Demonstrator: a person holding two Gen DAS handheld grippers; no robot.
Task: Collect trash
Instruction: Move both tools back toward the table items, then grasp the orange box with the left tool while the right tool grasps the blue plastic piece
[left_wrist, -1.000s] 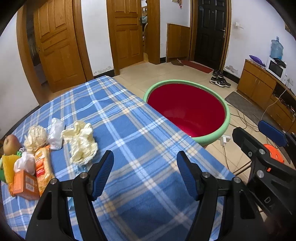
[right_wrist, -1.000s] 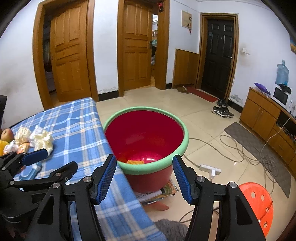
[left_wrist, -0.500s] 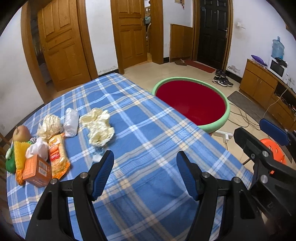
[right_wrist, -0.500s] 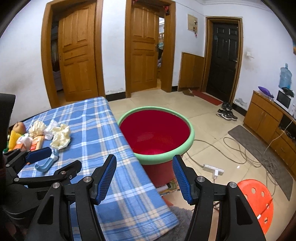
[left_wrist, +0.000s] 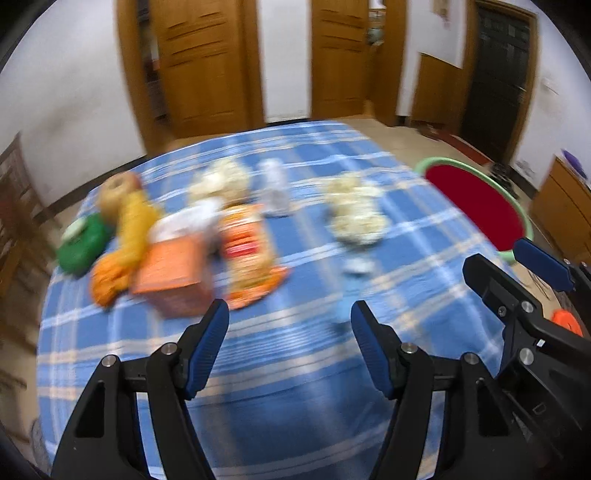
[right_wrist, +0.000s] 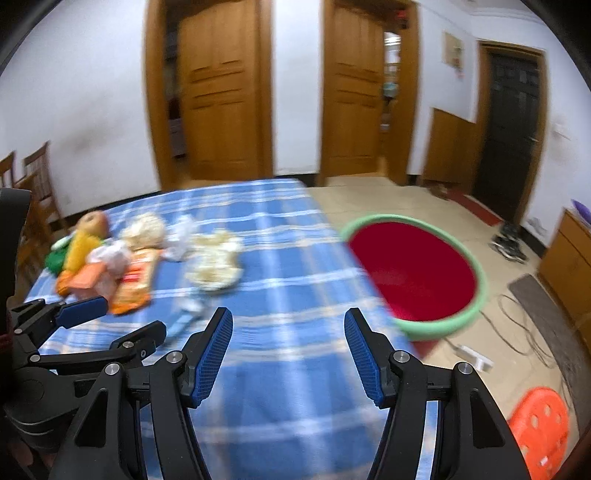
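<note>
Trash lies on the blue plaid table (left_wrist: 295, 369): a crumpled yellowish wad (left_wrist: 356, 218), a white wad (left_wrist: 275, 186), a snack wrapper (left_wrist: 247, 254) and an orange tissue box (left_wrist: 177, 273). The wad also shows in the right wrist view (right_wrist: 214, 262). A red basin with a green rim (right_wrist: 413, 273) stands on the floor right of the table, also seen in the left wrist view (left_wrist: 480, 206). My left gripper (left_wrist: 290, 347) is open and empty above the table's near part. My right gripper (right_wrist: 288, 354) is open and empty over the table's right edge. Both views are blurred.
A pear (left_wrist: 116, 188), a yellow item (left_wrist: 135, 229) and a green item (left_wrist: 81, 247) lie at the table's left end. A small blue object (right_wrist: 183, 321) lies near the wad. An orange stool (right_wrist: 539, 428), cables (right_wrist: 524, 332) and a cabinet (right_wrist: 569, 266) are to the right.
Both grippers have swung left, away from the basin and toward the trash pile. The pile now sits nearer the middle of both views. Both stay open.
</note>
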